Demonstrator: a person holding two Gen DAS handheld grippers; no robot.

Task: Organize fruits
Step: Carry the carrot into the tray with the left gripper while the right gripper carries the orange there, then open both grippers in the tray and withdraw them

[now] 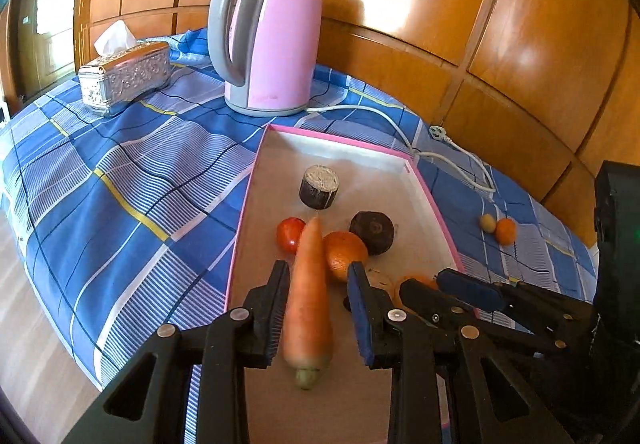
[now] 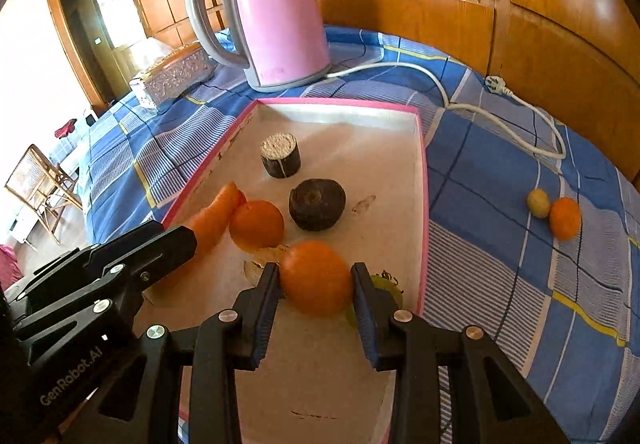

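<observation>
A pink-rimmed white tray (image 1: pixel 432 204) (image 2: pixel 422 184) lies on the blue checked cloth. My left gripper (image 1: pixel 318 272) is shut on a carrot (image 1: pixel 308 304) that points forward over the tray's near left part. My right gripper (image 2: pixel 316 268) is shut on an orange (image 2: pixel 316 276) low over the tray's near right; both pads touch it. In the tray lie another orange (image 2: pixel 258 224), a red tomato (image 1: pixel 290 234), a dark round root (image 2: pixel 317 210) and a dark cut cylinder (image 2: pixel 280 156). A small yellow fruit (image 2: pixel 538 203) and a small orange fruit (image 2: pixel 565 218) sit on the cloth to the right.
A pink kettle (image 1: pixel 276 40) stands behind the tray; its white cord (image 2: pixel 440 84) and plug (image 2: pixel 496 84) trail along the right. A silver tissue box (image 1: pixel 124 78) is at the back left. Wooden panels (image 1: pixel 500 44) close off the back. The cloth drops to the floor on the left.
</observation>
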